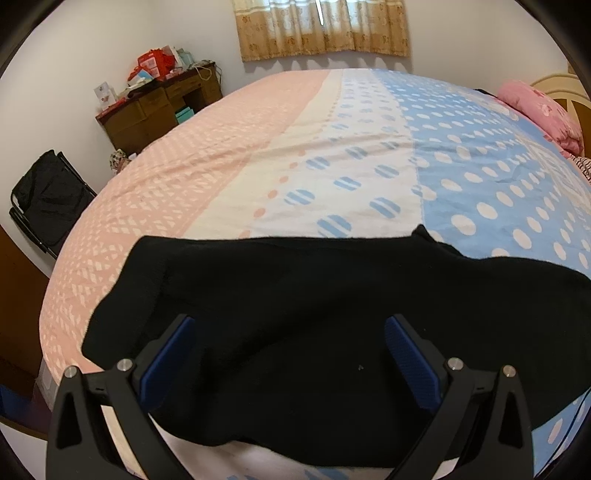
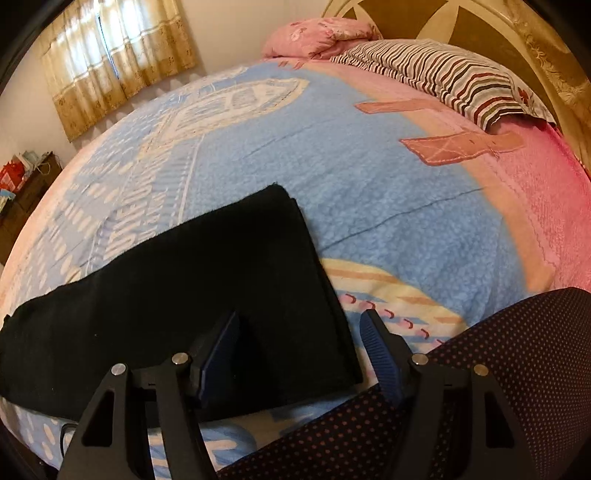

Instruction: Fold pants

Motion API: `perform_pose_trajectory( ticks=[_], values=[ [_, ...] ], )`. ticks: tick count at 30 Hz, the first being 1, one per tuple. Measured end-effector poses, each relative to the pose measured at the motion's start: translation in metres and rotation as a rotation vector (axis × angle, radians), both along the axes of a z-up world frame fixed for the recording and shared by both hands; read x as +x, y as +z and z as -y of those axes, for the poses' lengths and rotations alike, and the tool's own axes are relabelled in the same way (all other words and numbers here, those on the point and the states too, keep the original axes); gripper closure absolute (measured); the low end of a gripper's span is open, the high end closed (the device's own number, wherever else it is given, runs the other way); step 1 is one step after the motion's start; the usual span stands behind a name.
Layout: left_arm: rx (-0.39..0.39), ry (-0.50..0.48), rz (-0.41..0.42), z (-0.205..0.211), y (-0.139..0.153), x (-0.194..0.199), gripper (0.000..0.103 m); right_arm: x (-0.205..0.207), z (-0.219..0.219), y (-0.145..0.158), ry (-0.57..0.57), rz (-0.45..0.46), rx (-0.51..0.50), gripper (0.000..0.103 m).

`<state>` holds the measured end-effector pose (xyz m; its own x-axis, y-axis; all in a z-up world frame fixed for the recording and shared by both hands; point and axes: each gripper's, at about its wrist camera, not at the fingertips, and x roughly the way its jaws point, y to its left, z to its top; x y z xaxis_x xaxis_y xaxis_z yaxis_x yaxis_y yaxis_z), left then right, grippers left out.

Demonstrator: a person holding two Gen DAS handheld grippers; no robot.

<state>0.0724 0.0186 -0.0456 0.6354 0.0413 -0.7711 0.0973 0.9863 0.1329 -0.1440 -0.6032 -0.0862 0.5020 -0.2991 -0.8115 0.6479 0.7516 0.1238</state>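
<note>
Black fabric fills the lower half of both views: one pair of pants [image 1: 303, 325], laid out flat across the near edge of the bed [image 1: 258, 147], running lower left to centre in the right wrist view with a squared-off end [image 2: 291, 206] up near the middle of the frame. The left gripper [image 1: 288, 354] hangs above the cloth with its two blue pads [image 1: 173, 354] spread wide, nothing between them. Same for the right gripper [image 2: 299, 343], jaws well apart, left finger over the pants and right finger over the bedspread just beside the cloth edge, gripping nothing. Around it: a dark dotted fabric [image 2: 498, 369] crowds the lower right of the right view, overlapping the gripper's right side, can't tell what it is. Two pillows at the head, one pink [image 2: 317, 37] and one striped [image 2: 443, 81], touching each other at the top of the frame under the headboard [image 2: 461, 22]. In the left view, one cluttered wooden desk [image 1: 155, 107] sits upper left, one black folding chair [image 1: 48, 199] at the left edge, one curtain [image 1: 321, 29] top centre. Nothing lies on top of the pants.
</note>
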Motion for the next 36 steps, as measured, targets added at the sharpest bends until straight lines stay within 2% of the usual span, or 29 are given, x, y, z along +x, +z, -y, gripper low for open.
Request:
perform_pose_trajectory(
  ticks=[2, 4, 6, 9, 12, 17, 22, 25, 30, 36],
  values=[
    [0.0, -0.007, 0.002, 0.001, 0.0, -0.002, 0.0, -0.001, -0.001, 0.004, 0.004, 0.001, 0.041, 0.049],
    [-0.003, -0.009, 0.008, -0.001, 0.002, -0.003, 0.0, -0.004, -0.001, 0.004, 0.008, 0.009, 0.071, 0.068],
    [-0.012, -0.006, 0.009, -0.003, 0.003, -0.003, 0.0, -0.006, 0.0, 0.004, 0.018, 0.024, 0.093, 0.08],
    [-0.023, 0.001, 0.003, -0.007, 0.003, -0.002, 0.0, -0.01, -0.004, 0.006, 0.016, 0.045, 0.099, 0.087],
    [-0.029, 0.007, 0.007, -0.011, 0.005, -0.002, 0.0, -0.01, -0.015, 0.02, 0.025, 0.056, 0.056, 0.089],
    [-0.038, 0.012, 0.013, -0.015, 0.007, -0.002, 0.0, -0.004, -0.046, 0.061, 0.095, 0.134, 0.004, 0.089],
    [-0.034, -0.009, 0.007, -0.009, 0.004, -0.004, 0.0, 0.018, -0.1, 0.097, 0.244, 0.259, 0.082, 0.089],
    [-0.039, -0.017, 0.008, -0.009, 0.004, -0.005, 0.0, 0.038, -0.143, 0.108, 0.355, 0.284, 0.113, 0.089],
    [-0.049, -0.011, 0.007, -0.015, 0.004, -0.005, 0.0, 0.085, -0.216, 0.098, 0.537, 0.273, 0.161, 0.089],
    [-0.055, -0.001, 0.012, -0.022, 0.004, -0.005, 0.0, 0.123, -0.273, 0.068, 0.644, 0.233, 0.177, 0.089]
  ],
)
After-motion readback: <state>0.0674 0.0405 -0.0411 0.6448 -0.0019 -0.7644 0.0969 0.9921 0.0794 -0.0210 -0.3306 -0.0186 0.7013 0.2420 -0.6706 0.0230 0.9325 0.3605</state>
